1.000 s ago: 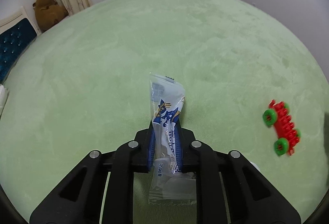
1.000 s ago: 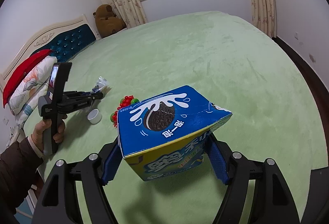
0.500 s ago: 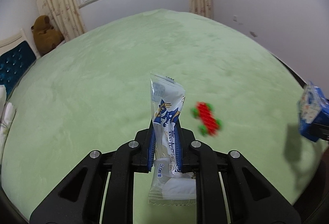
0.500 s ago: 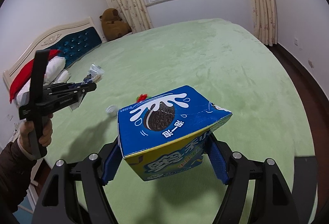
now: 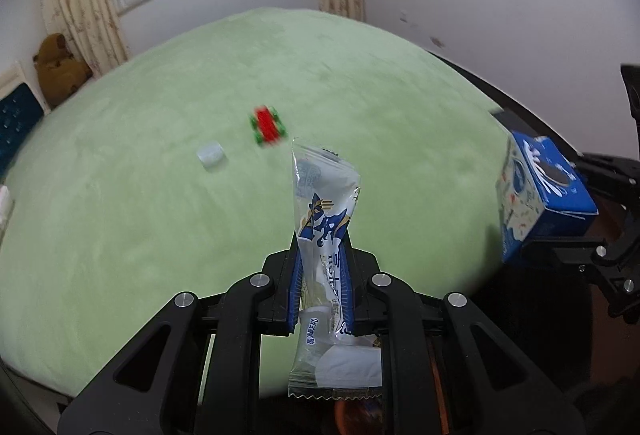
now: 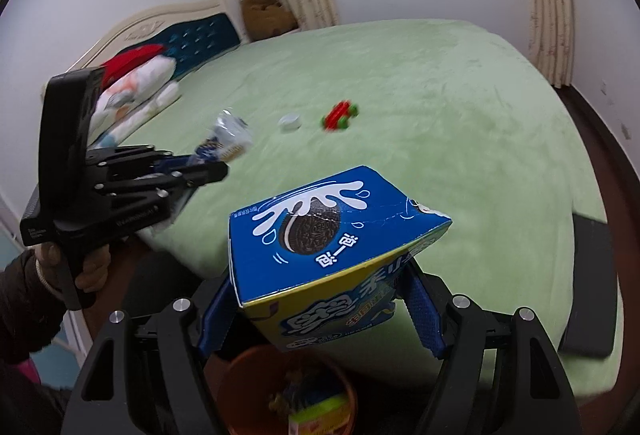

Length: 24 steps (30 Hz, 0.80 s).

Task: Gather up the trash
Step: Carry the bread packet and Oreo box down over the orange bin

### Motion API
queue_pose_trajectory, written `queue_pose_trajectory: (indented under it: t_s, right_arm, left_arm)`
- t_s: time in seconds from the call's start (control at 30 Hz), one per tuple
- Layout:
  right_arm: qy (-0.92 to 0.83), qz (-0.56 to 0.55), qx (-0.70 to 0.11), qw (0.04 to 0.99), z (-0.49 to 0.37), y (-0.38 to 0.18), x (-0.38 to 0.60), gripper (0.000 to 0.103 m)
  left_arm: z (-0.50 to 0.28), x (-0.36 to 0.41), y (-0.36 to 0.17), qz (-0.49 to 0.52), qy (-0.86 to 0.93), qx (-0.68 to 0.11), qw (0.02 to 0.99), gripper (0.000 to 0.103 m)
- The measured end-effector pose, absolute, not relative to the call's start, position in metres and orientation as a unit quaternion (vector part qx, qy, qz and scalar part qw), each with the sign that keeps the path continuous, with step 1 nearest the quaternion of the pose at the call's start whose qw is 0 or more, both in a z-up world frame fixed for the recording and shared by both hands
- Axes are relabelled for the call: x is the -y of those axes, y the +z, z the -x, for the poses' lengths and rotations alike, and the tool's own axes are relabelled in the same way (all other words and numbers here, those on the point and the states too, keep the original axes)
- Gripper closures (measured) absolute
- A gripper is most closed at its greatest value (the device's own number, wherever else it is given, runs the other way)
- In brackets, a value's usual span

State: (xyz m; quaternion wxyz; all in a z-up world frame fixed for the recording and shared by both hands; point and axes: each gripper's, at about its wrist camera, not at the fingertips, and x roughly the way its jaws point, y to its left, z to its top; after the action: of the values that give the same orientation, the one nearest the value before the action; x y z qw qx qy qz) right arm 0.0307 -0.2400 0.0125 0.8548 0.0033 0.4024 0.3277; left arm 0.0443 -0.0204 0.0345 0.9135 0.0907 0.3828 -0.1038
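You've got both hands loaded here. Your left gripper [image 5: 322,287] is clamped tight on the clear snack wrapper [image 5: 325,203], which stands up from between the pads with its crimped tail hanging below. Your right gripper [image 6: 320,309] is grasping the blue cookie box [image 6: 320,231] across its width, 1 corner tilted forward.

And there's the target: the orange bin [image 6: 288,391] sits on the floor right under your right gripper, at the foot of the green bed [image 6: 440,123], with some rubbish already in it. In the left view only a sliver of orange shows beneath the wrapper.

So, the drop. Get the box centred over the bin's mouth before you let go; it's wide and tilted, so it could catch the rim and tip out. Level it, then release. The wrapper is light and will flutter, so bring it low and close over the opening first.

2 things are out on the bed: a small white cup [image 5: 211,155] and, just beside it, a red and green toy car [image 5: 267,125]. The cup looks like the next pick; the toy probably isn't trash.
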Motion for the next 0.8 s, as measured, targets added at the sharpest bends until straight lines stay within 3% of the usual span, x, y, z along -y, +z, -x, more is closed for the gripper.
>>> queue_pose_trajectory:
  t_s: [0.4,0.8]
  right_arm:
    - [0.367,0.006,-0.449,0.815,0.042,-0.025,0.243,0.031]
    - [0.379,0.030,-0.505,0.775,0.059,-0.078,0.222,0.030]
  left_arm:
    - [0.023,0.040,-0.028,-0.084,-0.139,-0.441,0.883,0.088]
    - [0.044,0.040,-0.097,-0.071,-0.147,-0.505,0.848,0.088]
